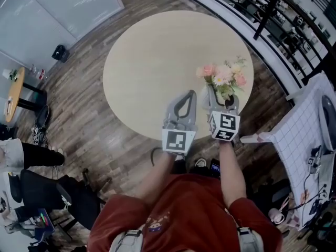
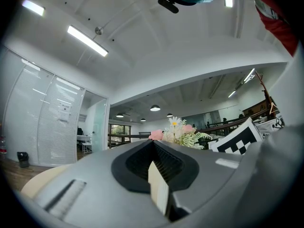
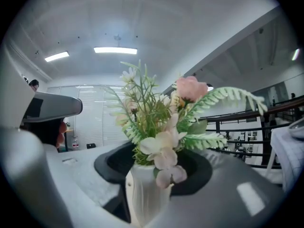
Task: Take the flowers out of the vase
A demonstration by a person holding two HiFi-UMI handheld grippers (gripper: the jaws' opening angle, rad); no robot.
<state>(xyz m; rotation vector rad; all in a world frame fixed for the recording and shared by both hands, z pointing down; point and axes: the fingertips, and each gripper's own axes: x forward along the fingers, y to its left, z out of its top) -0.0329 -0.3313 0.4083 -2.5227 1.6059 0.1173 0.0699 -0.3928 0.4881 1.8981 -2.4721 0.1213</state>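
A white ribbed vase (image 1: 212,96) with pink, white and green flowers (image 1: 223,76) stands near the front right edge of the round beige table (image 1: 157,62). My right gripper (image 1: 219,103) reaches level to it, and its jaws close on the vase (image 3: 145,194) from both sides, below the flowers (image 3: 156,122). My left gripper (image 1: 185,97) hovers just left of the vase with its jaws together and nothing between them (image 2: 154,144). The left gripper view shows the flowers (image 2: 178,133) beyond its tips, to the right.
A dark railing (image 1: 273,14) curves behind the table at the right. A white gridded surface (image 1: 304,125) stands at the right, and a small wooden side table (image 1: 13,91) at the far left. A seated person's legs (image 1: 26,156) show at the lower left.
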